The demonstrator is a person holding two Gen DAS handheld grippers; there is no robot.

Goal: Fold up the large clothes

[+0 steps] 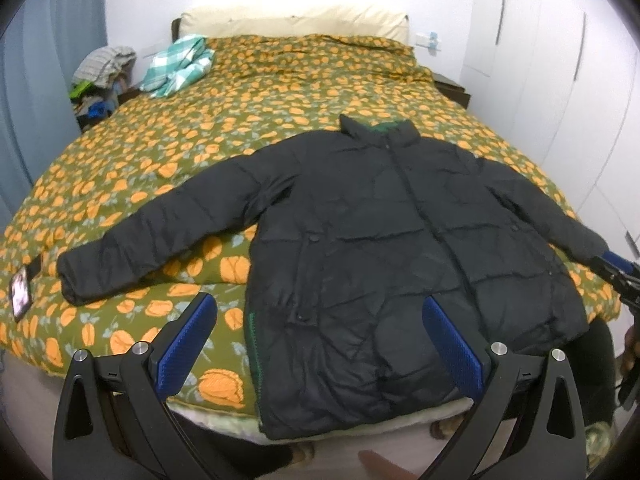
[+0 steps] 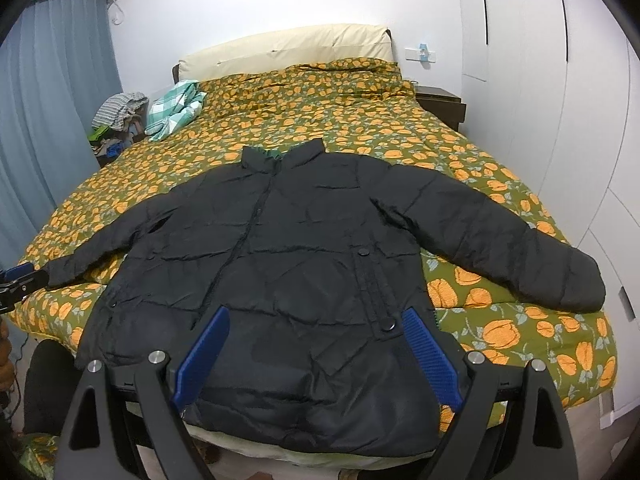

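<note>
Bedroom with white walls, blue curtain at 9 o'clock, white wardrobe doors at 3 o'clock. Bed under a green quilt printed with orange flowers, cream headboard at 12 o'clock. Teal checked cloth crumpled on the quilt near the head at 10 o'clock; heap of mixed clothes just beside the bed there. Dark nightstand at 1 o'clock. Phone lying on the quilt edge at 9 o'clock in the left wrist view.

Black puffer jacket spread flat and front-up at the foot of the bed, collar toward 12 o'clock, both sleeves stretched outward, hem hanging slightly over the mattress edge at 6 o'clock. Zipped closed, green lining showing at the collar and along one side seam.

Left tongs spread wide, empty, poised over the hem corner, one blue pad over the quilt, the other over the jacket. Right tongs likewise released, holding nothing, both pads above the lower front of the jacket near the snap placket.
</note>
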